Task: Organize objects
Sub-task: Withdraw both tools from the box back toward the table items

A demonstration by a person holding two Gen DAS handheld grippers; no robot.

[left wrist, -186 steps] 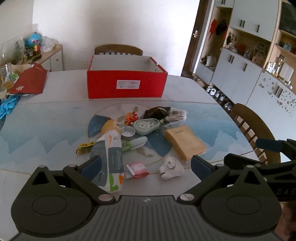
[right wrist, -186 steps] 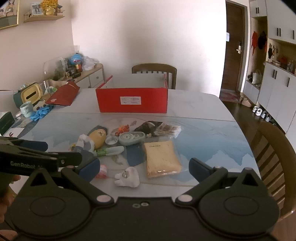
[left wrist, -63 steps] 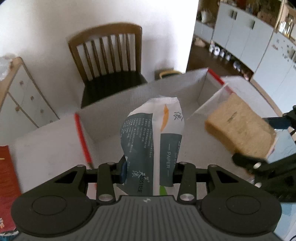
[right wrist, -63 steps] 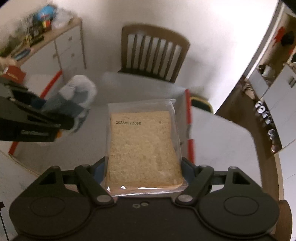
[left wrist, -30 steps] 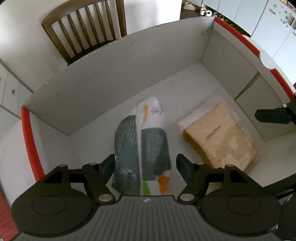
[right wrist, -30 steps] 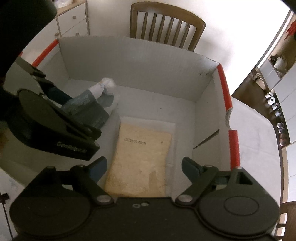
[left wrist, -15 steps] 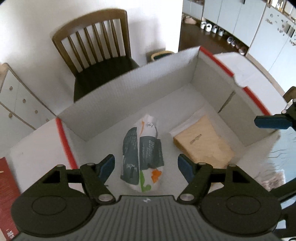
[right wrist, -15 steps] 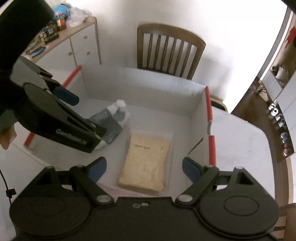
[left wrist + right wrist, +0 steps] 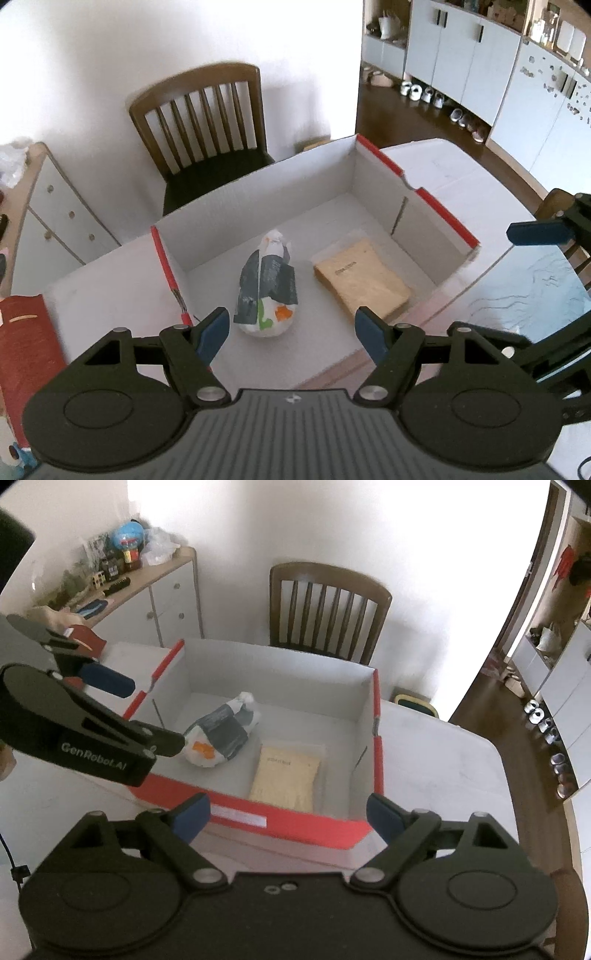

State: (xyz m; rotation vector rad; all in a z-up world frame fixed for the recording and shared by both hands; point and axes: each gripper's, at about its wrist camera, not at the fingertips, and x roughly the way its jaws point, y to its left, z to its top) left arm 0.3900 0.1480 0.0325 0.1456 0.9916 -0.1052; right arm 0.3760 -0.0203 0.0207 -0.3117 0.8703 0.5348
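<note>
A red box [image 9: 447, 218] with white inner walls stands on the table; it also shows in the right wrist view [image 9: 295, 821]. Inside lie a white-and-grey paper pack [image 9: 267, 286] [image 9: 218, 740] on the left and a bagged slice of bread [image 9: 362, 278] [image 9: 286, 773] on the right. My left gripper [image 9: 293, 330] is open and empty, above the box's near edge. My right gripper [image 9: 288, 814] is open and empty, above and in front of the box's red front wall. The left gripper's fingers [image 9: 107, 681] show at the left of the right wrist view.
A wooden chair [image 9: 203, 118] [image 9: 328, 605] stands behind the table. A sideboard [image 9: 147, 594] with clutter is at the back left. A red folder [image 9: 26, 343] lies left of the box. White cabinets [image 9: 480, 55] and shoes line the right wall.
Both grippers have let go of the paper pack and the bread, which now lie in the box. Both have since pulled up and back from the box, jaws open.
</note>
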